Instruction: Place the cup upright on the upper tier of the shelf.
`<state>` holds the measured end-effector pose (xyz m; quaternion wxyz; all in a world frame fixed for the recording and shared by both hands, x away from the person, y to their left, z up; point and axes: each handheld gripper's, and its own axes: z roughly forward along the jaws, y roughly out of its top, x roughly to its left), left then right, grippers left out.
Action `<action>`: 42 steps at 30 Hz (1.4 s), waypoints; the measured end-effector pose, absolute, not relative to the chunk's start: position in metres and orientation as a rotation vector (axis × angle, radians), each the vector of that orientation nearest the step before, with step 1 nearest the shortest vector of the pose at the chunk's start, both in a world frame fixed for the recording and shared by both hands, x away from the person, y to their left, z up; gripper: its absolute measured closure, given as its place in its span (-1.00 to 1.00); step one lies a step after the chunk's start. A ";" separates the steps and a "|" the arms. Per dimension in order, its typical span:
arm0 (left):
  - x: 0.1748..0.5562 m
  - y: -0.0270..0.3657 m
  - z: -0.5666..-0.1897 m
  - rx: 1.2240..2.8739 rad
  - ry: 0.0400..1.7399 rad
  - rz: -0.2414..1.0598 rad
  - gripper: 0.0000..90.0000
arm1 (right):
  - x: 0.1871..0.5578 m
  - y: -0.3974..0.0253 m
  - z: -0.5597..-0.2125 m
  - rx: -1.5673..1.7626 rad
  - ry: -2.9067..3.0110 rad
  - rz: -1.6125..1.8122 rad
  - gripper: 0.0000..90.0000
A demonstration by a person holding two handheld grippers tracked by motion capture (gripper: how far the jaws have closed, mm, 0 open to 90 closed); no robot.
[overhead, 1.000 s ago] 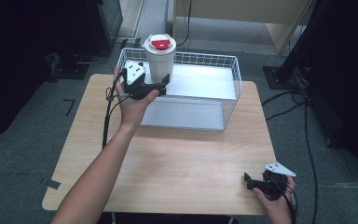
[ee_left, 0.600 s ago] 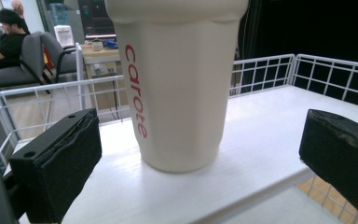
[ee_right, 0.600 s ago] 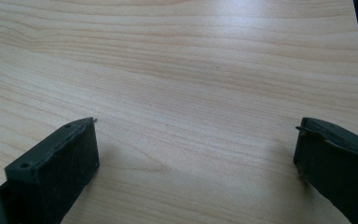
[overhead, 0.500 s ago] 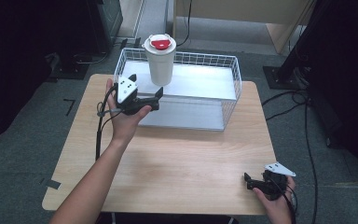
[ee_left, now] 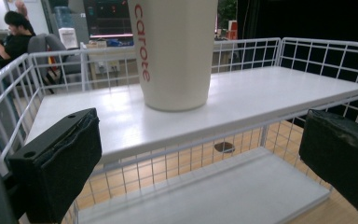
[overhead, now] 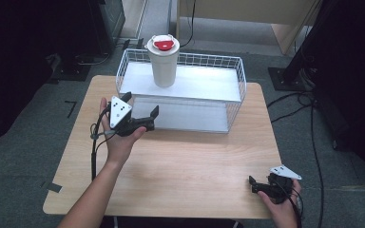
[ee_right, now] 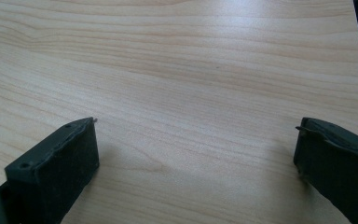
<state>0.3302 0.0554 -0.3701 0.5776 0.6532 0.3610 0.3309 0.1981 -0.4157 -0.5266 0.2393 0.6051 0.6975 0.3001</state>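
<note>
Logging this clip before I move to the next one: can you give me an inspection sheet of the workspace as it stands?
Surface: light wooden table, bare apart from the rack.
Job's things: white wire rack at the table's far edge; a white tumbler with a red-centred lid stands upright on its upper shelf, lettered "carote".
Clutter: nothing seen on the table.
Grippers: left gripper open, empty, in front of the rack's left end; right gripper open, empty, low at the table's near right corner.
Cables: one trails from the left gripper; black cables run across the floor on the right.
Surroundings: grey carpet, dark stands and furniture; a seated person in the left gripper view's background.
</note>
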 end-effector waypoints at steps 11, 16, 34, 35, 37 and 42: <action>0.309 0.079 -0.402 1.566 0.889 0.782 -1.00 | 0.198 -0.416 -0.527 1.654 1.910 0.822 -1.00; 0.302 0.094 -0.419 1.593 0.927 0.782 -1.00 | 0.198 -0.416 -0.527 1.655 1.910 0.822 -1.00; 0.274 0.150 -0.467 1.635 1.088 0.806 -1.00 | 0.198 -0.416 -0.527 1.656 1.909 0.822 -1.00; 0.273 0.153 -0.469 1.637 1.096 0.807 -1.00 | 0.198 -0.416 -0.527 1.656 1.909 0.822 -1.00; 0.270 0.157 -0.473 1.649 1.110 0.805 -1.00 | 0.198 -0.416 -0.527 1.655 1.910 0.822 -1.00; 0.265 0.168 -0.480 1.662 1.145 0.783 -1.00 | 0.198 -0.416 -0.527 1.656 1.909 0.822 -1.00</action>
